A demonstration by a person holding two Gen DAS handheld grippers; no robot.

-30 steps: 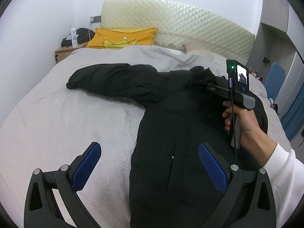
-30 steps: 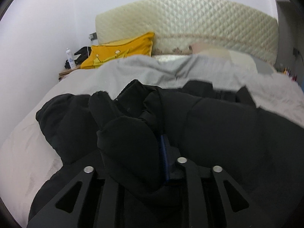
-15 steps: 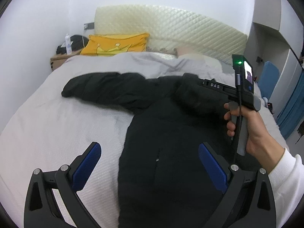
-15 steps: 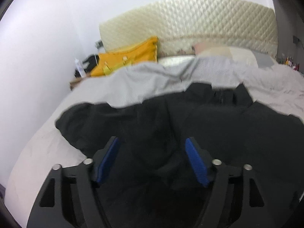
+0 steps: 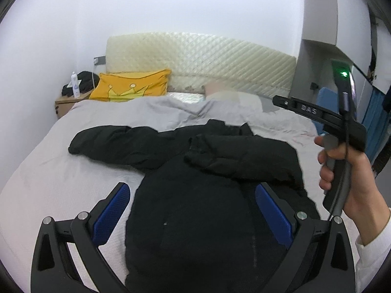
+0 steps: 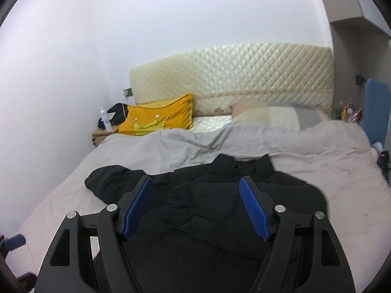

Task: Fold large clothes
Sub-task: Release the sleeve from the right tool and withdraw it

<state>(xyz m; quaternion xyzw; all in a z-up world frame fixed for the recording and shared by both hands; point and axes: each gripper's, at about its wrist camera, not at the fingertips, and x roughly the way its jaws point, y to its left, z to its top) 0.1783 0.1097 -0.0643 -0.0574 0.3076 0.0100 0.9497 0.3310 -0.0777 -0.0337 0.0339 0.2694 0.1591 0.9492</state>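
Jaws: both spread wide, gripping nothing.
Left gripper: lower frame, above black puffer jacket.
Right gripper: lower center, over the jacket.
Sleeve: stretched toward frame left on bed.

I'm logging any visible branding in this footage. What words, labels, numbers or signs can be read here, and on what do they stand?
"DAS": raised letters on the black body of the right hand-held gripper, seen from the left wrist view.
White bottle on the nightstand: its label is too small and blurred to read.
Yellow pillow: a crown picture only, no words.
Black jacket: no readable text.
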